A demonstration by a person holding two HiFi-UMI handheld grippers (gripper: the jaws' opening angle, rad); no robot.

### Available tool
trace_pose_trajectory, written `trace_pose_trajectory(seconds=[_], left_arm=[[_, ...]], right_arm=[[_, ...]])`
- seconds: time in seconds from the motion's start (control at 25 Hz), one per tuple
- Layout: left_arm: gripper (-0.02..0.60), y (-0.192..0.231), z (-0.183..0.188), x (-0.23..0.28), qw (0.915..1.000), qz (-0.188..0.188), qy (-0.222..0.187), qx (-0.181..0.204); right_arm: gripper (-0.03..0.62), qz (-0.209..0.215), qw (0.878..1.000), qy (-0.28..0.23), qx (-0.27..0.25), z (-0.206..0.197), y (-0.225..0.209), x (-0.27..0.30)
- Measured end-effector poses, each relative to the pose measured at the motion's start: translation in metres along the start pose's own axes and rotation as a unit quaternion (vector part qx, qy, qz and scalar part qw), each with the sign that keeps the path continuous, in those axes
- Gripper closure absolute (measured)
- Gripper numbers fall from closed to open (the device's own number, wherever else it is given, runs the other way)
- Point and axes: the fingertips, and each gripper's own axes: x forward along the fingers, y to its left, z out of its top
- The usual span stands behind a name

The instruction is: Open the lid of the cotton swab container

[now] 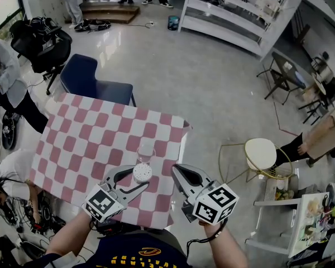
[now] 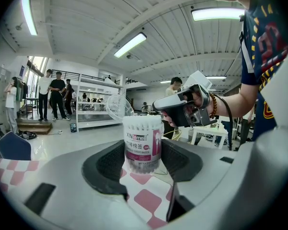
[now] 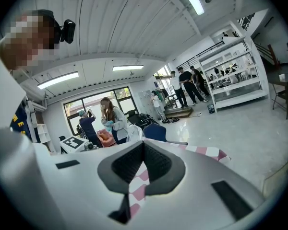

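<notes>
Cotton swab container upright near table near edge, long axis vertical, swab tips up. Clear lid swung open, tilted toward far edge. Stool off right edge, blue chair beyond far edge. Left gripper clamped on container sides. Right gripper clenched, empty, just beside container, apart.

The clear cylindrical plastic cotton swab container is set on the pink-and-white checked tabletop near its front edge, clasped between the left claw's jaws. Its clear round lid is tipped up behind it. The closed right claw is held just to the right, apart.
</notes>
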Motion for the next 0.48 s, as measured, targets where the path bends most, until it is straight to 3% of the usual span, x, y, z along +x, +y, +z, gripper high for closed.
trace_pose_trajectory(seconds=[0.48], left_arm=[[0.342,0.0,0.001,-0.0002,1.0,0.0,-0.001,0.001]], right_arm=[[0.583,0.006,1.0,0.005,-0.007,-0.0007,0.0036,0.001]])
